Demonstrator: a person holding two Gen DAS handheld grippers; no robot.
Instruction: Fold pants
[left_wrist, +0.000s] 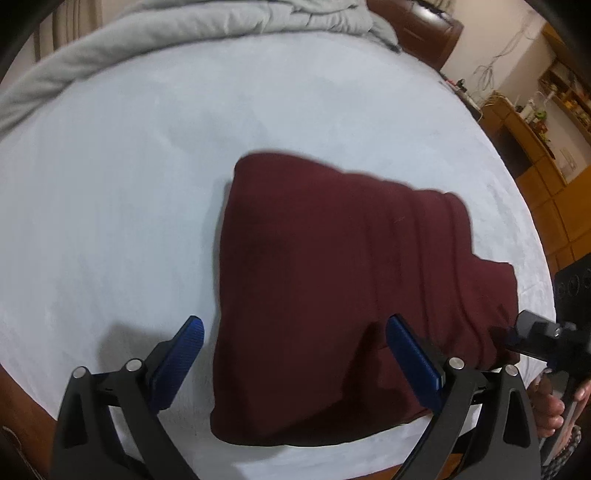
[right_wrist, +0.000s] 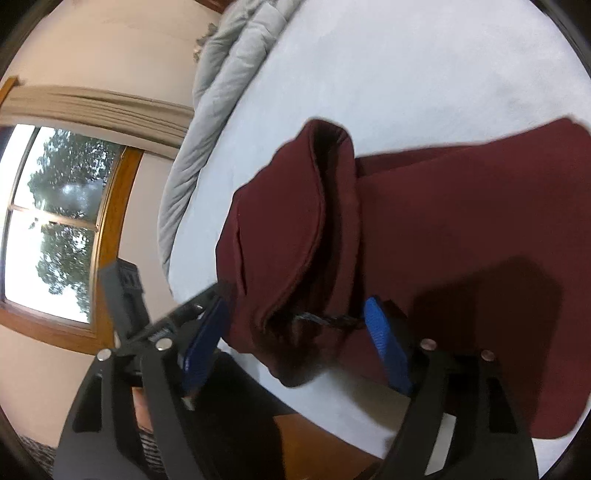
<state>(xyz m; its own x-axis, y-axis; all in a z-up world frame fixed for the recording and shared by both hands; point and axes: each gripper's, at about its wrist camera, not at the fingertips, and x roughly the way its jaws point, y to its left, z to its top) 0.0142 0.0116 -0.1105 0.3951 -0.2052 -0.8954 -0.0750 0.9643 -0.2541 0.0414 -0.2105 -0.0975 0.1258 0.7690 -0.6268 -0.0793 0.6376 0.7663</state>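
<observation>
The maroon pants (left_wrist: 332, 280) lie folded into a thick block on the white bed sheet (left_wrist: 110, 203). My left gripper (left_wrist: 295, 332) is open above the block's near left part, its blue pads (left_wrist: 177, 365) clear of the cloth. In the right wrist view the pants (right_wrist: 461, 229) show their waistband end (right_wrist: 295, 229) with a dark drawstring at the opening. My right gripper (right_wrist: 299, 325) is open, its jaws standing either side of that waistband end at the bed's edge. The right gripper also shows in the left wrist view (left_wrist: 532, 336), at the block's right corner.
A grey duvet (left_wrist: 184, 37) is bunched along the far side of the bed. Wooden furniture (left_wrist: 535, 155) stands to the right. A window (right_wrist: 48, 221) with a wooden frame shows in the right wrist view. The wooden bed frame (right_wrist: 314, 439) shows below the sheet's edge.
</observation>
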